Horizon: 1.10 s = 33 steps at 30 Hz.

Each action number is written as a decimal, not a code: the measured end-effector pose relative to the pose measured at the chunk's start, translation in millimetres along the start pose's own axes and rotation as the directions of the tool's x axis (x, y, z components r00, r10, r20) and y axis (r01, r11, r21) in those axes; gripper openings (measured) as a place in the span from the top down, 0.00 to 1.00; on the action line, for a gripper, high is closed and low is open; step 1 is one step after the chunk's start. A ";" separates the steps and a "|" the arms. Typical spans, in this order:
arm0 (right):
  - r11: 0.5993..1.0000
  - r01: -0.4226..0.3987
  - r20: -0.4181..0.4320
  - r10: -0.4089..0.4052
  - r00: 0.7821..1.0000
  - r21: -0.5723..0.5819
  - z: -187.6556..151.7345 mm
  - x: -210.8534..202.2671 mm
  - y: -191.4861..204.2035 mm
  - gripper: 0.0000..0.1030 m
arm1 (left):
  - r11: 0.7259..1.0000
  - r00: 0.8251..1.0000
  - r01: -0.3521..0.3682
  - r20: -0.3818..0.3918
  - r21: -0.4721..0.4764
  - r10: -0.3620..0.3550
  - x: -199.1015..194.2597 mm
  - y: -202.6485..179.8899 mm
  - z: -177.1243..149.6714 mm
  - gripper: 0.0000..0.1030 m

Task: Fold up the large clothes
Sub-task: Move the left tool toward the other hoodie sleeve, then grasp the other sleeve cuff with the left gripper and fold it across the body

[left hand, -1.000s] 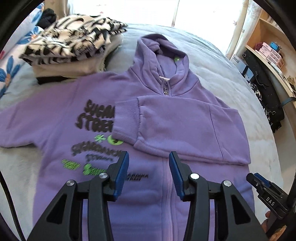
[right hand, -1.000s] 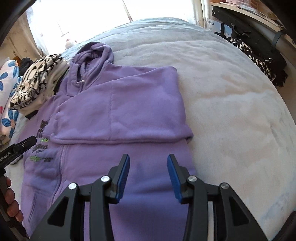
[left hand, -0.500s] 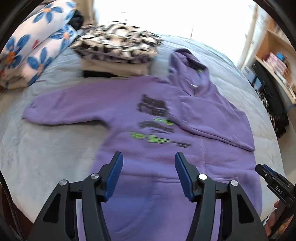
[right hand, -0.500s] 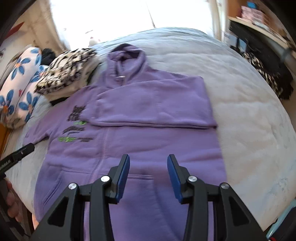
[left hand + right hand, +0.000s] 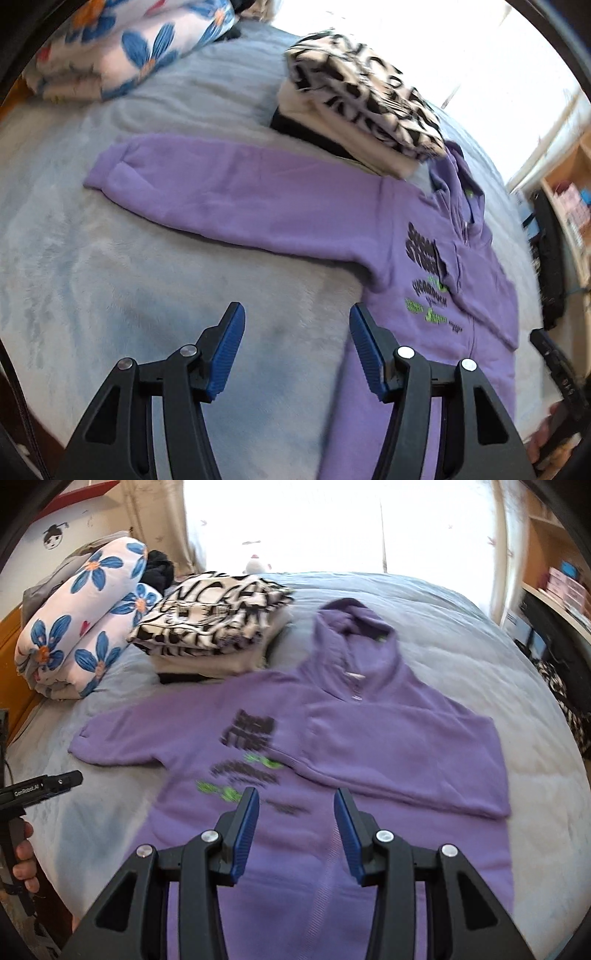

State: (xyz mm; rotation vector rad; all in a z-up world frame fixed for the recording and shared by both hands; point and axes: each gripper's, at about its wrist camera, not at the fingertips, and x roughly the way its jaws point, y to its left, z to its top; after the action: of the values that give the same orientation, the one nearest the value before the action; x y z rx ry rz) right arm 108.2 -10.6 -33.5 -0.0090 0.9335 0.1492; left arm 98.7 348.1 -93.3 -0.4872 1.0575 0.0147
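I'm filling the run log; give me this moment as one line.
hoodie: one sleeve folded across chest, other sleeve spread flat | left gripper: open, empty | right gripper: open, empty

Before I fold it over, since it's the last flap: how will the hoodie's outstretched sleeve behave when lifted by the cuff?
The sleeve looks like thick fleece lying limp, so it will probably droop and trail. Its ribbed cuff should grip well. The plush blanket may drag on it.

- A grey-blue bed cover (image 5: 461, 664) fills the foreground.
- A bright window (image 5: 295, 520) glares behind it.
- Wooden shelves (image 5: 554, 572) stand to the right.
- A floral quilt (image 5: 81, 620) lies rolled at the left.
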 end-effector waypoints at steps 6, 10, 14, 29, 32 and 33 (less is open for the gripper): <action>0.997 -0.026 -0.061 0.022 0.998 -0.067 14.2 49.9 55.9 0.58 | 0.985 0.995 0.083 -0.051 -0.149 -0.091 44.2 70.0 31.9 0.44; 0.995 -0.040 -0.098 0.031 0.995 -0.090 14.9 73.4 76.6 0.58 | 0.963 0.992 0.100 -0.054 -0.251 -0.117 73.2 110.5 46.7 0.44; 0.991 -0.035 -0.134 0.017 0.991 -0.128 10.1 91.8 90.8 0.58 | 0.938 0.987 0.148 -0.012 -0.312 -0.160 90.9 136.1 61.7 0.44; 0.995 -0.046 -0.169 0.030 0.985 -0.089 5.6 98.3 72.3 0.58 | 0.976 0.961 0.026 0.273 -0.216 0.035 40.3 87.0 98.4 0.94; 0.997 -0.048 -0.150 0.038 0.988 -0.061 6.0 87.6 56.2 0.58 | 0.996 0.941 0.045 0.337 -0.074 -0.018 10.1 23.6 96.6 0.94; 0.998 -0.047 -0.140 0.039 0.989 -0.048 6.1 82.9 48.8 0.58 | 0.998 0.938 0.058 0.345 -0.032 -0.043 2.7 5.1 93.9 0.94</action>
State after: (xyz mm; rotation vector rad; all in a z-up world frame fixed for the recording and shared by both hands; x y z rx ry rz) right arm 155.1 48.4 -93.5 -0.0475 1.0692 0.2147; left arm 176.9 388.9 -60.3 -0.5282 0.7016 0.0743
